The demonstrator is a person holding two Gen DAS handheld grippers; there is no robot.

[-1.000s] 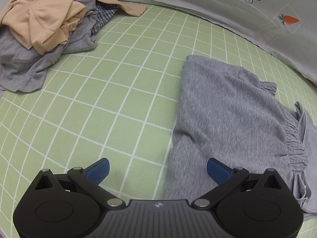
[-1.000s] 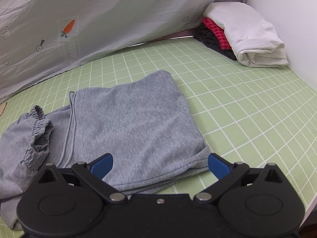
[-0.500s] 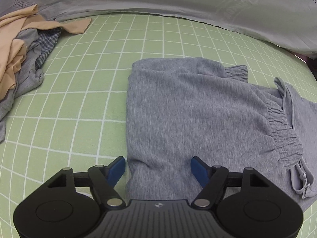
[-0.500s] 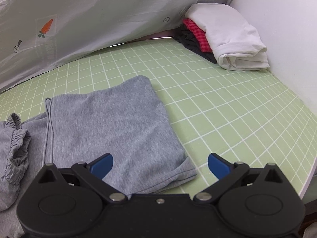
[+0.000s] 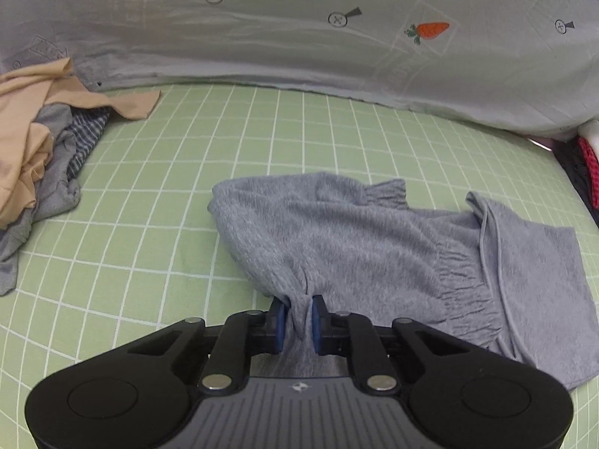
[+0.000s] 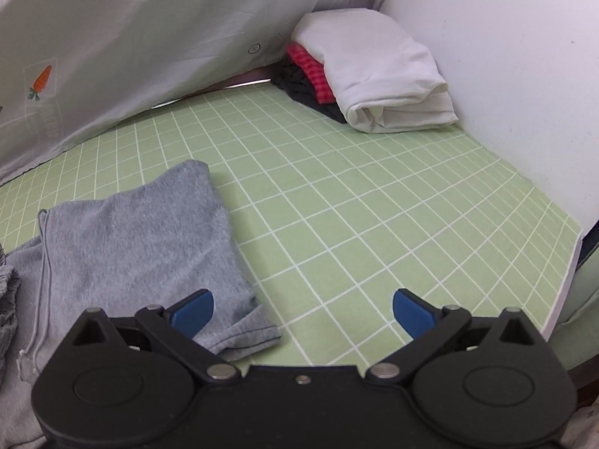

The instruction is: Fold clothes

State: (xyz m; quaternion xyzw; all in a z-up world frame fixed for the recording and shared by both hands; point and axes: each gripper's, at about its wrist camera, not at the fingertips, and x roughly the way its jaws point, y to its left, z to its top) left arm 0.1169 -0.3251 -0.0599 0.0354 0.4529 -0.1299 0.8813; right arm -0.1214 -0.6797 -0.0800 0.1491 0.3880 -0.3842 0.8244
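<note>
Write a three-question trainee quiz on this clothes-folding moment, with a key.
1. True or false: the right gripper is clamped on the grey garment.
2. Which item tops the folded stack in the far corner? A) white garment B) beige garment C) striped garment
3. Fill in: the left gripper is closing on a bunched fold of the ____ garment.

Key:
1. False: its jaws stand wide, only the garment's corner between them.
2. A: the white garment lies on the red checked and dark ones.
3. Grey.

Carrot-print sheet (image 5: 337, 37) – white wall (image 6: 505, 56)
</note>
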